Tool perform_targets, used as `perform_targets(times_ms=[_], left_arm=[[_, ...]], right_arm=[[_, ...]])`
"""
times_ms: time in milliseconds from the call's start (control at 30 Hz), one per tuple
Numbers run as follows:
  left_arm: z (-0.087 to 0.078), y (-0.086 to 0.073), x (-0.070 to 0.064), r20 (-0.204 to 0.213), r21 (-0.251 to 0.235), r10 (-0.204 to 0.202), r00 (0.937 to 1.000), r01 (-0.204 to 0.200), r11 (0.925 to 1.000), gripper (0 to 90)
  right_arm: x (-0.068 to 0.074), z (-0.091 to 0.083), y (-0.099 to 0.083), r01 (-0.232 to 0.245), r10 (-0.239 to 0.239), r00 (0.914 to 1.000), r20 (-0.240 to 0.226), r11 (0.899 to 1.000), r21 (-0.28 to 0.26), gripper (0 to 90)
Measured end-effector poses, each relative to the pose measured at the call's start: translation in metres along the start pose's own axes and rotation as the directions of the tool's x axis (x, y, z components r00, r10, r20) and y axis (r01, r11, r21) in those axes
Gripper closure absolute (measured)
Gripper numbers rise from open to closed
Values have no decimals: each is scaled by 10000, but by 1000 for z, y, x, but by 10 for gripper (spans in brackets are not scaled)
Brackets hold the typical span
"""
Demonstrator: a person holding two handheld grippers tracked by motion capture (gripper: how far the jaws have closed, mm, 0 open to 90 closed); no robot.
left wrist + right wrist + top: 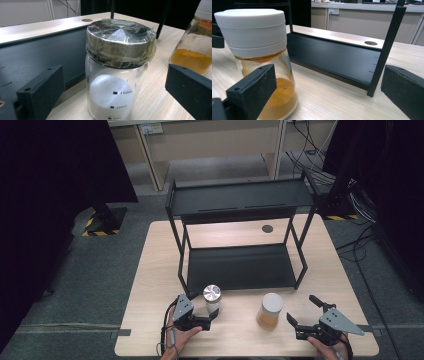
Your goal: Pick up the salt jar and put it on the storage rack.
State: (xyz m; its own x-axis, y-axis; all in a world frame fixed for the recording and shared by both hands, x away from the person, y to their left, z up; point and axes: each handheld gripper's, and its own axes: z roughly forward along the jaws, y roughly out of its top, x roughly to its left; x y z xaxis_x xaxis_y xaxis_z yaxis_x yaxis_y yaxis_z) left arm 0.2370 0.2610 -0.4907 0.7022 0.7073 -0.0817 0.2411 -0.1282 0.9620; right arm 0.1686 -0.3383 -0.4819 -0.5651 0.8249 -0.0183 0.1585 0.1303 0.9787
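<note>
Wooden bench (150, 285): black rack (240, 200) unloaded. Both jars unshelved. Left gripper (214, 315) fingers open around white-powder jar (212, 297); right gripper (303, 312) open beside orange-powder jar (270, 310).

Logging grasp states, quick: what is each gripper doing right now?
Left gripper: open, jaws either side of the silver-lidded glass jar of white powder.
Right gripper: open, holding nothing.

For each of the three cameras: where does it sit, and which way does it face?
High view: above the near edge, facing down at table, rack; both hands show.
Left gripper view: on left gripper, facing silver-lid jar; open jaws show.
Right gripper view: on right gripper, facing white-lid jar; open jaws show.
Shared: both jars, rack.
</note>
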Motion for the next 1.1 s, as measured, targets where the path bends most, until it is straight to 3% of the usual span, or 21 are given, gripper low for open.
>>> perform_targets(times_ms=[1100], left_arm=[[2,-3,-1,121,-207,73,9999,-71,9998,18]], right_arm=[[0,0,-1,-121,121,9999,53,9999,-5,3]])
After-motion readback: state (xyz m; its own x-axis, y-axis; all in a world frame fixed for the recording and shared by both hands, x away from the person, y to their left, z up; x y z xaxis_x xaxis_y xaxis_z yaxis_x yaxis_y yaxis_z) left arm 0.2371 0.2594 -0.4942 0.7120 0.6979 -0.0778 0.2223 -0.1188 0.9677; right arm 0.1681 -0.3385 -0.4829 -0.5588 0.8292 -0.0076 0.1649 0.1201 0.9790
